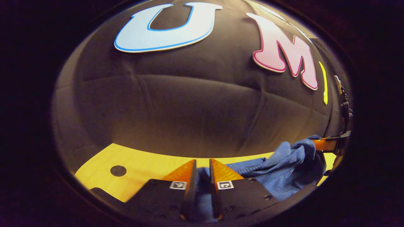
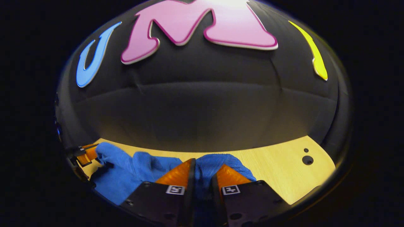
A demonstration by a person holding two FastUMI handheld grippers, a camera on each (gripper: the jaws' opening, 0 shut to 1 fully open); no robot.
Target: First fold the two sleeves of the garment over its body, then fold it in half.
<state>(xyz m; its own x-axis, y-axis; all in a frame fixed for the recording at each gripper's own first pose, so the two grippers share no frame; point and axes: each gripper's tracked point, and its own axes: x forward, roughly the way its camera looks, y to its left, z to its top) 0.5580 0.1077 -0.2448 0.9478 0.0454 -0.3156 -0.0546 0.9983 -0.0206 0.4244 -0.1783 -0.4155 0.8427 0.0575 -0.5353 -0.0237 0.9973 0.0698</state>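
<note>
Black cloth hangs behind a light wooden table [image 1: 148, 164], and the table has a small round hole [image 1: 118, 171] near its left side.

On the left, the left gripper [image 1: 202, 167] has its two fingers squeezed close, with a bit of the blue knit garment [image 1: 277, 167] pinched between them. From there the garment runs off to the right, bunched and lifted a little off the table. At its far right end the other gripper bites the cloth too.

From the right gripper view, the right gripper [image 2: 203, 171] also has its fingers pressed near each other, with blue cloth caught in the gap. Here the garment [image 2: 126, 171] spreads to the left, toward the other gripper at the edge.

So the garment stretches sideways between the two grippers, one at each end of an edge. I think the fold in half is under way, and both hands must carry that edge the same way, together. I cannot tell if the sleeves are already folded in.

Small square black-and-white marker tags [image 1: 178, 185] sit on the grippers. They have no words I can read.
</note>
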